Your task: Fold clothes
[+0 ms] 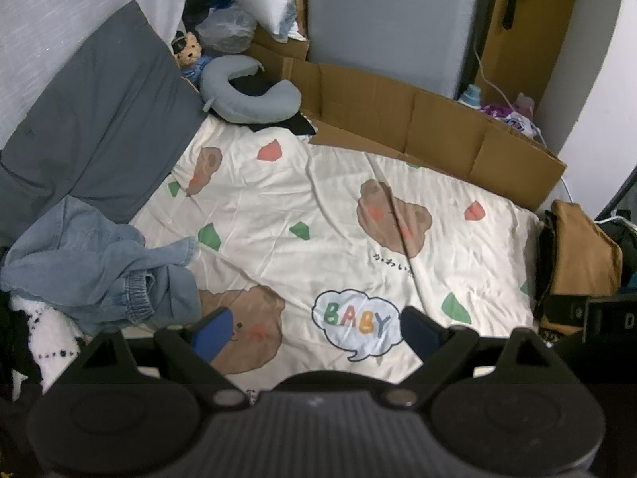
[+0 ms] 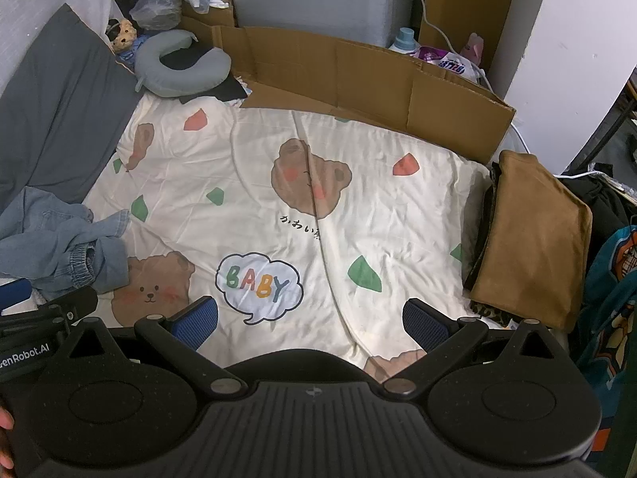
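Left wrist view: left gripper (image 1: 316,328) hovers over the bed, its blue textured pads spread wide with nothing between them. Below lies a cream, lightly creased bedsheet (image 1: 318,207) printed with brown bears, green and coral shapes and a "BABY" speech bubble. A crumpled, faded light-blue denim garment (image 1: 91,263) with an elastic gathered waistband sits in a heap at the left edge of the sheet, just left of the gripper and apart from it. Beside it lies something white and fuzzy with black dots (image 1: 47,334); what it is cannot be told. A smooth grey pillow (image 1: 103,119) leans at the back left, a grey-blue U-shaped neck cushion (image 1: 247,91) next to it, and flattened brown cardboard (image 1: 430,127) lines the far side.

Right wrist view: right gripper (image 2: 312,320) is likewise agape and empty above the sheet. A neatly folded tan, suede-like garment (image 2: 529,239) rests on the sheet's right edge, atop a dark piece.
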